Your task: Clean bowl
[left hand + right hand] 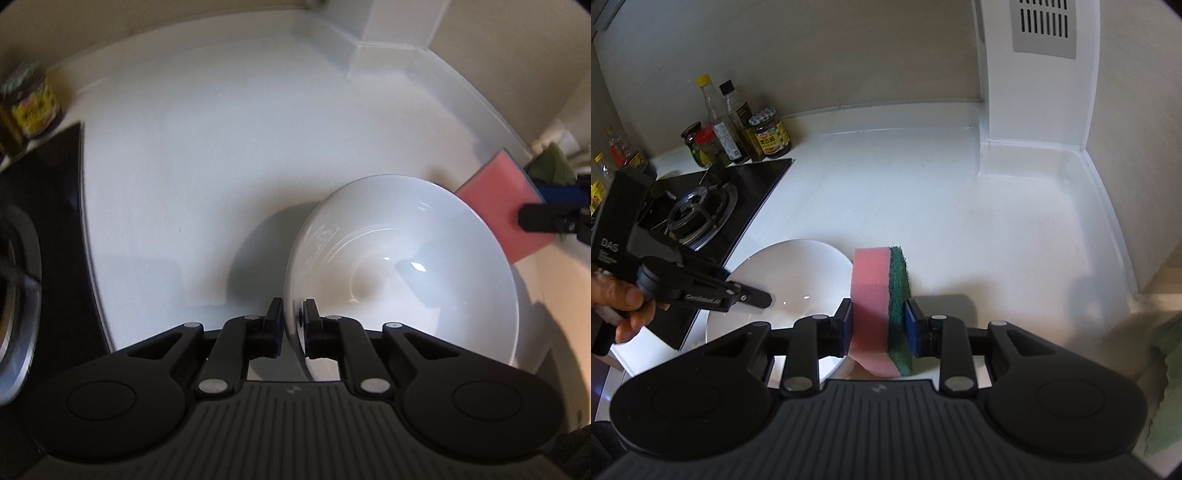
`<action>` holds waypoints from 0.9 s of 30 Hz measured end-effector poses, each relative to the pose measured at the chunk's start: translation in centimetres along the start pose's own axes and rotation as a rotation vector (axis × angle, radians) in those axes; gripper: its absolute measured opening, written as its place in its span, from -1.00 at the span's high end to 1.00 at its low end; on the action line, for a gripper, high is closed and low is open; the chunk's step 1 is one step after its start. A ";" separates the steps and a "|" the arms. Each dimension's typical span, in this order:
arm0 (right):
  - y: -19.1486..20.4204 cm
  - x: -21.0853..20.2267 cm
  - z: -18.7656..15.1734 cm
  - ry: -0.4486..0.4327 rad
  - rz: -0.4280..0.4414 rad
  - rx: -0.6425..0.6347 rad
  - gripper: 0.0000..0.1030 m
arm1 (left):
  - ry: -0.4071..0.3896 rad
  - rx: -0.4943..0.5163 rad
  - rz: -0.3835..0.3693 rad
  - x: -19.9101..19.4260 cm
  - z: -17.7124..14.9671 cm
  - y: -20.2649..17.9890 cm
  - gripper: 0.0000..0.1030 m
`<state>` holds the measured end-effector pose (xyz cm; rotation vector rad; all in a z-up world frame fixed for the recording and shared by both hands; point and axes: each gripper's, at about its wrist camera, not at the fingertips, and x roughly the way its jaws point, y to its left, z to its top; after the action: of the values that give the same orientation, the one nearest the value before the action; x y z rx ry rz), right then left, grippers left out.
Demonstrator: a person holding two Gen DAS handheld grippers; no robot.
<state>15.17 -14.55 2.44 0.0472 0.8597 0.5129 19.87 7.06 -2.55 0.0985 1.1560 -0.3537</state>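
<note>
A white bowl [406,266] is held tilted above the white counter. My left gripper [293,317] is shut on the bowl's near rim, one finger inside and one outside. In the right wrist view the bowl [798,273] lies left of centre, with the left gripper [753,297] on its rim. My right gripper [879,325] is shut on a pink and green sponge [879,295], held upright just right of the bowl. The sponge also shows in the left wrist view [506,206], beside the bowl's far right rim.
A black gas hob [713,210] with a burner lies to the left. Sauce jars and bottles [738,125] stand behind it against the wall. The white counter [923,206] stretches to a boxed corner column [1034,92]. A green cloth [1167,373] lies at the right.
</note>
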 end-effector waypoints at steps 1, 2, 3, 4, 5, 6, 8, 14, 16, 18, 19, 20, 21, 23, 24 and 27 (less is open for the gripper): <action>0.0 0.1 0.1 0.001 0.001 -0.001 0.51 | -0.002 0.019 0.006 0.2 0.3 -0.2 0.80; 0.0 0.2 0.3 -0.001 -0.002 -0.002 0.51 | -0.005 0.034 0.012 0.4 0.6 -0.3 0.79; 0.0 0.5 0.5 -0.005 -0.005 -0.004 0.51 | -0.005 0.048 0.019 0.5 0.8 -0.5 0.78; 0.0 0.6 0.7 -0.007 -0.008 -0.004 0.51 | -0.004 0.063 0.027 0.6 0.9 -0.7 0.77; 0.1 0.8 0.9 -0.009 -0.013 -0.006 0.51 | -0.003 0.076 0.033 0.7 1.0 -0.8 0.75; 0.2 1.0 1.1 -0.011 -0.018 -0.010 0.51 | -0.003 0.087 0.036 0.6 1.0 -0.8 0.75; 0.5 1.2 1.2 -0.011 -0.026 -0.021 0.51 | -0.004 0.109 0.039 0.6 1.0 -0.7 0.74; 0.5 1.4 1.5 -0.008 -0.031 -0.029 0.51 | 0.002 0.182 0.034 0.4 1.0 -0.3 0.72; 0.5 1.3 1.4 -0.008 -0.033 -0.029 0.51 | 0.003 0.209 0.033 0.1 0.9 -0.4 0.71; 0.4 1.3 1.4 -0.009 -0.032 -0.024 0.51 | -0.003 0.255 0.028 -0.7 0.1 -0.5 0.70; 0.3 1.3 1.3 -0.010 -0.032 -0.020 0.51 | -0.010 0.290 0.023 -0.6 0.1 -0.5 0.69; 0.3 1.2 1.3 -0.010 -0.033 -0.018 0.51 | -0.016 0.322 0.015 -0.6 0.3 -0.5 0.68; 0.3 1.2 1.2 -0.010 -0.034 -0.016 0.51 | -0.020 0.352 0.006 -0.5 0.4 -0.5 0.68; 0.2 0.9 1.0 -0.005 -0.039 -0.009 0.51 | -0.029 0.455 -0.038 -0.5 0.4 -0.4 0.68; 0.2 0.7 0.9 0.000 -0.042 -0.004 0.51 | -0.028 0.481 -0.051 -0.5 0.3 -0.4 0.68; 0.2 0.0 0.2 0.022 -0.037 0.008 0.51 | -0.016 0.532 -0.105 -1.1 0.1 -0.1 0.69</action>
<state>15.25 -14.31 2.64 0.0327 0.8828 0.4762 19.54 7.16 -1.48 0.5001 1.0299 -0.7491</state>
